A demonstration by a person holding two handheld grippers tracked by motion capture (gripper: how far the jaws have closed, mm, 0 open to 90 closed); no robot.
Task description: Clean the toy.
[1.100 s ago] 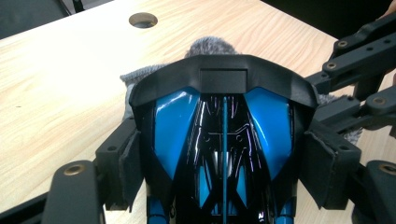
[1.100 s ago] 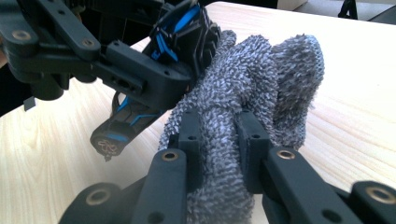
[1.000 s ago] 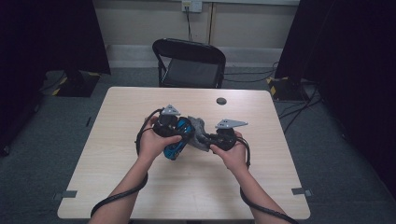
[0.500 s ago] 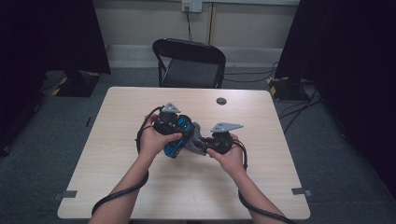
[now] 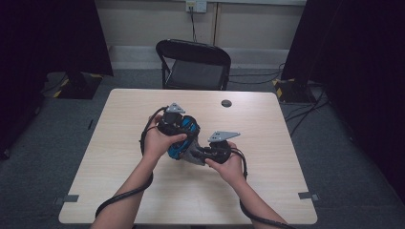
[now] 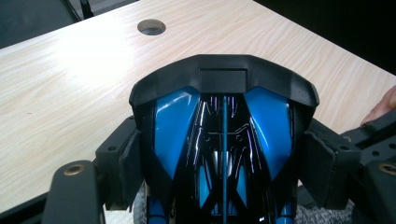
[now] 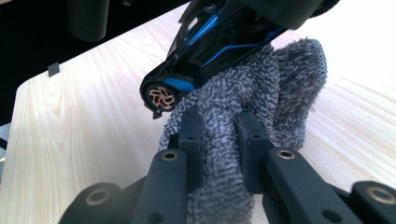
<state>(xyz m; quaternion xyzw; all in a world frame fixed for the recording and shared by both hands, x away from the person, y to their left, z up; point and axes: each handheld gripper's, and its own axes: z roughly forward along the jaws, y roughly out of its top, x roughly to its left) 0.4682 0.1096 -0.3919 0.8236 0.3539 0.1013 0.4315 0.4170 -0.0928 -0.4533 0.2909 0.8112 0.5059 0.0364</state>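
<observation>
Table [image 5: 119,191]: L gripper [image 6: 224,154] clamps toy car [image 6: 219,140] (long axis away, toward hole [image 6: 151,27]).

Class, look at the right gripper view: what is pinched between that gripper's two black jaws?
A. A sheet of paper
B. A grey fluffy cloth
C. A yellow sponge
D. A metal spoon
B: in the right gripper view the right gripper pinches a fold of the grey fluffy cloth, pressed against the underside of the blue and black toy car.
</observation>
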